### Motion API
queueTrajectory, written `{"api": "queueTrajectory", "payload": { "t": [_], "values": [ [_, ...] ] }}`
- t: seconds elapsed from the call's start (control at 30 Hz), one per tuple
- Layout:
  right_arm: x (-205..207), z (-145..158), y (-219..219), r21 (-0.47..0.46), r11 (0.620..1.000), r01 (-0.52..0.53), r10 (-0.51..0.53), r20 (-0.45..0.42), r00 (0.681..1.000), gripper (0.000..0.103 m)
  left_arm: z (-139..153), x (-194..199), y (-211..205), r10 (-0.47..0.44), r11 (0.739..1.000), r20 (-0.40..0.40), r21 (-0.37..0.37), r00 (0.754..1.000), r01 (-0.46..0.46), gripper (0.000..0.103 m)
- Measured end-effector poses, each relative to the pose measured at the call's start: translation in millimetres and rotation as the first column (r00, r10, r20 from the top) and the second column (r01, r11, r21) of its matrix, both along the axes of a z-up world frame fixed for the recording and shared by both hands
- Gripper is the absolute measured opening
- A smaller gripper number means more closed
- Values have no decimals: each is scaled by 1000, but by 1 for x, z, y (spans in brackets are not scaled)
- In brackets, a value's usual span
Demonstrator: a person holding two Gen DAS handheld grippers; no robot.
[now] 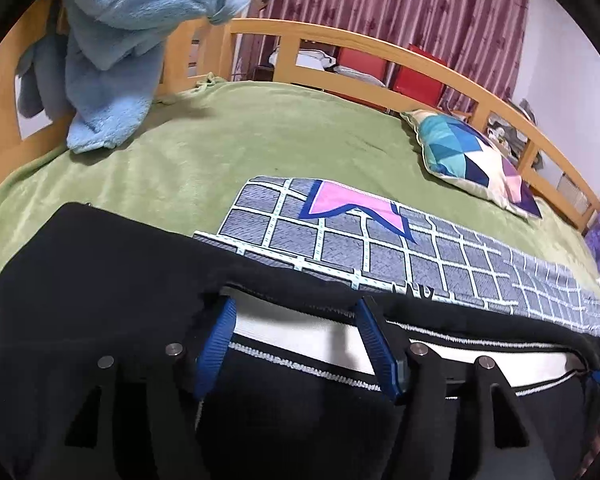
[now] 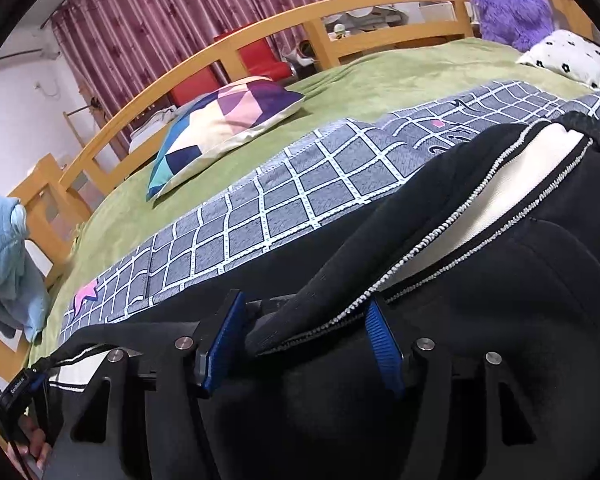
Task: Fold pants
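Observation:
Black pants (image 1: 100, 272) with a white side stripe (image 1: 300, 332) lie across the near edge of the bed, over a grey checked mat (image 1: 380, 240). My left gripper (image 1: 296, 312) is open, its blue-padded fingers (image 1: 216, 344) spread over the stripe with the black edge draped over the tips. My right gripper (image 2: 304, 312) is open over the same pants (image 2: 520, 320). A fold of black fabric with the stripe's dashed edge (image 2: 500, 184) lies between its fingers (image 2: 224, 340). The left gripper also shows in the right wrist view (image 2: 20, 392) at the far left.
A green blanket (image 1: 240, 140) covers the bed inside a wooden rail (image 1: 380, 48). A light blue fleece garment (image 1: 112, 52) hangs at the far left corner. A colourful pillow (image 1: 472, 156) lies at the back. A purple plush (image 2: 508, 4) and a spotted pillow (image 2: 568, 56) sit at the right.

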State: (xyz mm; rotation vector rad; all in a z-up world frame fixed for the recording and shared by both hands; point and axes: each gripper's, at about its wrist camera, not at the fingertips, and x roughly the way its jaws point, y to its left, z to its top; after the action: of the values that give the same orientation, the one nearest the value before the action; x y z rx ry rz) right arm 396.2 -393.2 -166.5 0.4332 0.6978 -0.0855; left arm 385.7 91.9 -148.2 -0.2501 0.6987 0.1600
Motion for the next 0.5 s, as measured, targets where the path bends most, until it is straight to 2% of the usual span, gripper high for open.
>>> {"api": "queueTrajectory", "payload": {
  "t": [0.1,0.27,0.5],
  "values": [
    [-2,2,4,-14,1000,-18,18,12,1000,62,-1,0,-6,-8,1000,-9,27,1000,9,62],
    [-3,7,16,-47,997,-66,68,40,997,66,-1,0,-7,-11,1000,-11,29,1000,11,63],
    [-5,12,41,-124,978,-170,177,49,983,67,-2,-1,-9,-21,999,-17,40,1000,22,64]
  ]
}}
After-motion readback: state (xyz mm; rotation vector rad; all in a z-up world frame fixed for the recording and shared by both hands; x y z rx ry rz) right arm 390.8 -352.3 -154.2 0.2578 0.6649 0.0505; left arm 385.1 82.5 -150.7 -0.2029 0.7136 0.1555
